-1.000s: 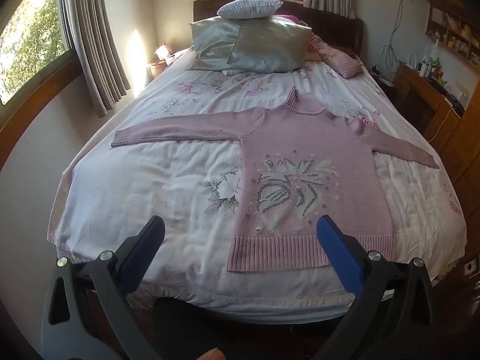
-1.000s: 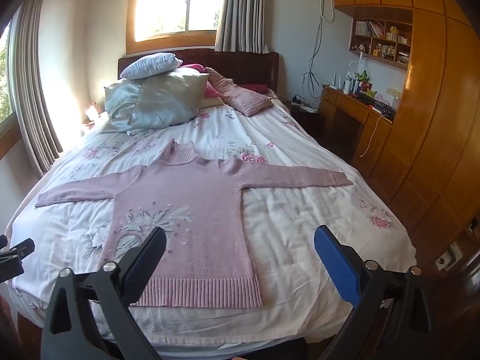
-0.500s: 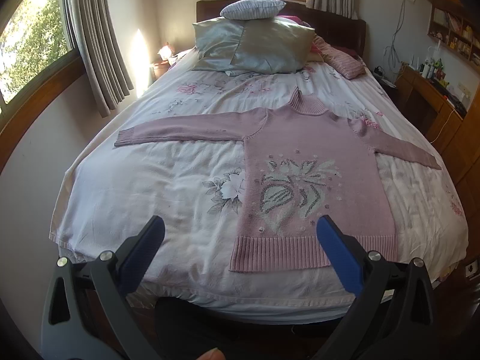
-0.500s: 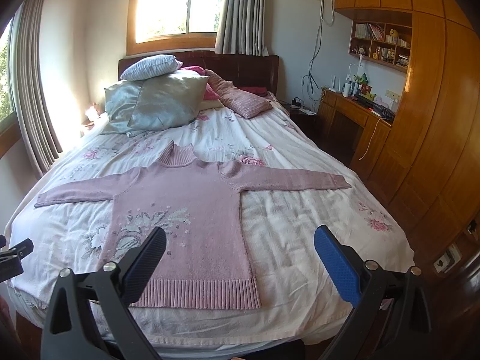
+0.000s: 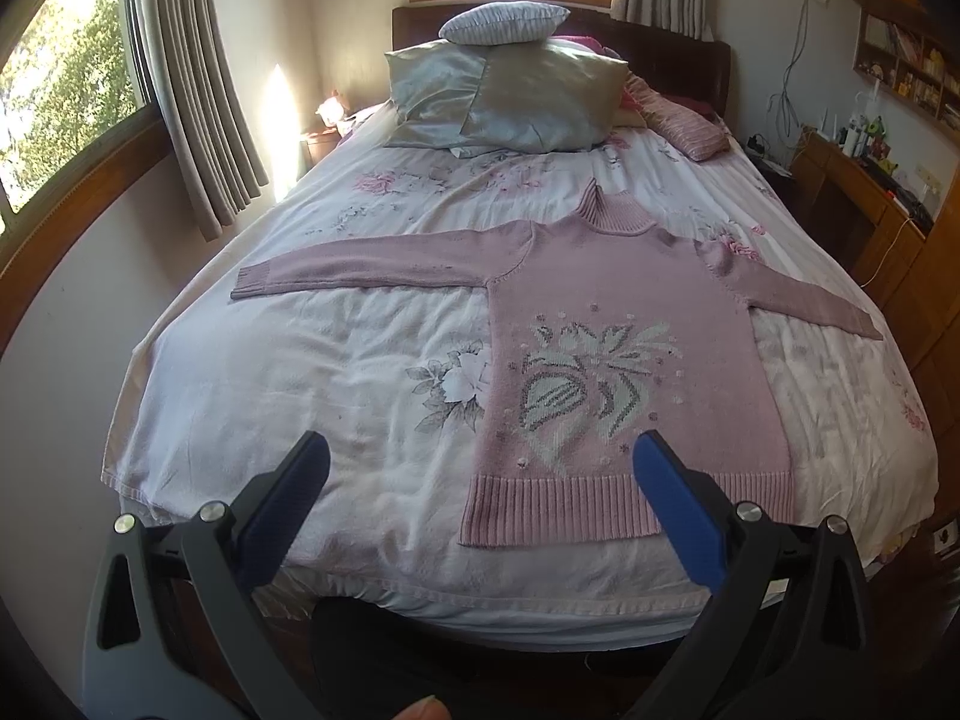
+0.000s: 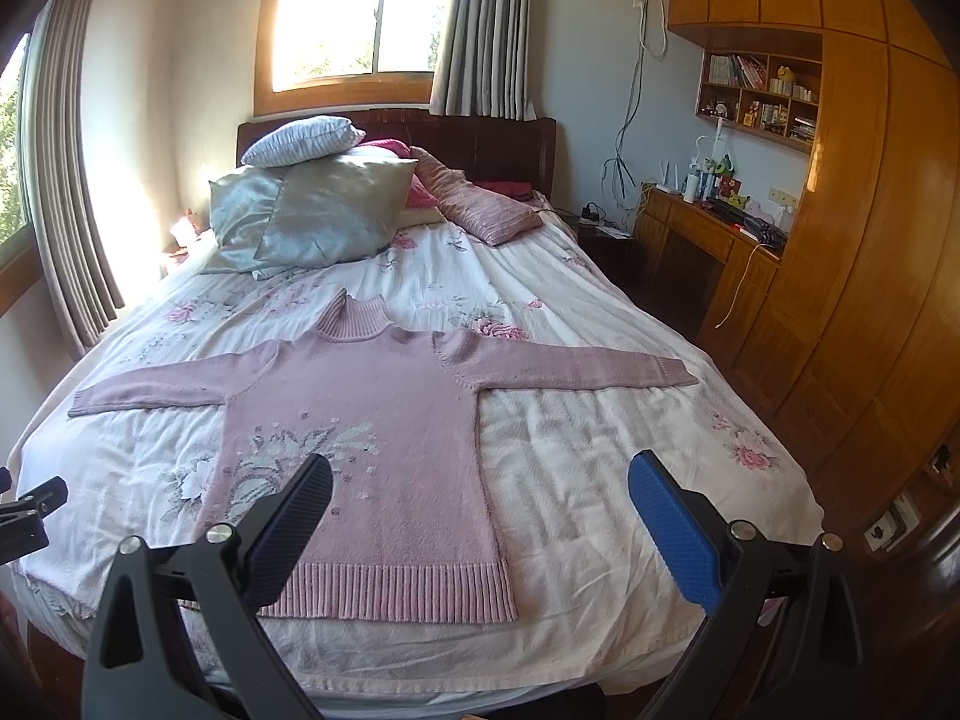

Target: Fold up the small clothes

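A pink knitted sweater (image 5: 624, 360) is seen laid flat and face up on a floral bedspread (image 5: 336, 372), both sleeves stretched out sideways and the ribbed hem (image 6: 396, 594) lying nearest the foot of the bed, as folding is about to be begun. The left gripper (image 5: 480, 480) is held above the bed's near edge with its jaws spread wide and nothing between them; the hem's left corner is found just ahead of it and a little to its right, while the left sleeve cuff (image 5: 252, 282) lies far ahead and to its left. The right gripper (image 6: 480, 492) is likewise held wide apart and empty, with the hem's right corner just ahead of it between the two pads and the right sleeve cuff (image 6: 672, 372) farther ahead and to its right. No contact with the garment has yet been made. Trouble is judged most likely at the first pinch: the bedspread could be caught together with the knit if the pads are driven too deep, and only the top layer of the sweater could be lifted if they are closed too shallow, leaving the back layer dragged and bunched. A loose knit of this kind may also be stretched or skewed if the two sides are raised unevenly, so that a crooked fold is produced.
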Demonstrator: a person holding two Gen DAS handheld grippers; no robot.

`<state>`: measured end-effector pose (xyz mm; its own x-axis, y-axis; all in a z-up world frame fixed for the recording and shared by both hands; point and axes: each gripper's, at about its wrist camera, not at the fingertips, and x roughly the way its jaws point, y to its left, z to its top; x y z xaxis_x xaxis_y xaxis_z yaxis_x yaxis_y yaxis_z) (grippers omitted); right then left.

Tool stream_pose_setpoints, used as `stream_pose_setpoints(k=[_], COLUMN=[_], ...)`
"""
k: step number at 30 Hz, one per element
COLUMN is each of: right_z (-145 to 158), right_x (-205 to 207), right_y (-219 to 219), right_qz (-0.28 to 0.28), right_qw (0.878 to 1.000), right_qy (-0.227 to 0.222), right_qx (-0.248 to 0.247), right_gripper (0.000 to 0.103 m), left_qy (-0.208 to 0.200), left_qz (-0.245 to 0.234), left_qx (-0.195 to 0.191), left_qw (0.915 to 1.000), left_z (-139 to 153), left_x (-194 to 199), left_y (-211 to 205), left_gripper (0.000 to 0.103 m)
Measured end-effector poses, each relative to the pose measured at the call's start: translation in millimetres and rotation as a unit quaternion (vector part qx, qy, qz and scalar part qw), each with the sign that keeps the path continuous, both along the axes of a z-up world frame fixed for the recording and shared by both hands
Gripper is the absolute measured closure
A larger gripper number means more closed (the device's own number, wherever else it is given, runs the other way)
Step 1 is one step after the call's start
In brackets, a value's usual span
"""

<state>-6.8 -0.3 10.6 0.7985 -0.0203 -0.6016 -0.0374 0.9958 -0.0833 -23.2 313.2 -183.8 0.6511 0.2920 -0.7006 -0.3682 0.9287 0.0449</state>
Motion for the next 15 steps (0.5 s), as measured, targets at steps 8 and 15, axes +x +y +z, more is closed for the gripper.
stream_pose_setpoints(k=[8, 15], right_z=[0.7, 2.4], right_x=[-0.4, -0.9], right_y=[1.5, 3.1], right_qz=[-0.001, -0.001], right_qw=[1.000, 1.000], right_qy=[-0.002, -0.006], right_qx=[-0.001, -0.005], right_gripper=[0.004, 0.004], left_qy=[-0.002, -0.002], left_qz=[0.000, -0.001], left_qx=[0.001, 0.002], left_qw=[1.0000, 1.0000], left_z=[2.3, 3.6], left_x=[0.0, 0.5], left_y=[-0.5, -1.0], left_gripper=[0.003, 0.003])
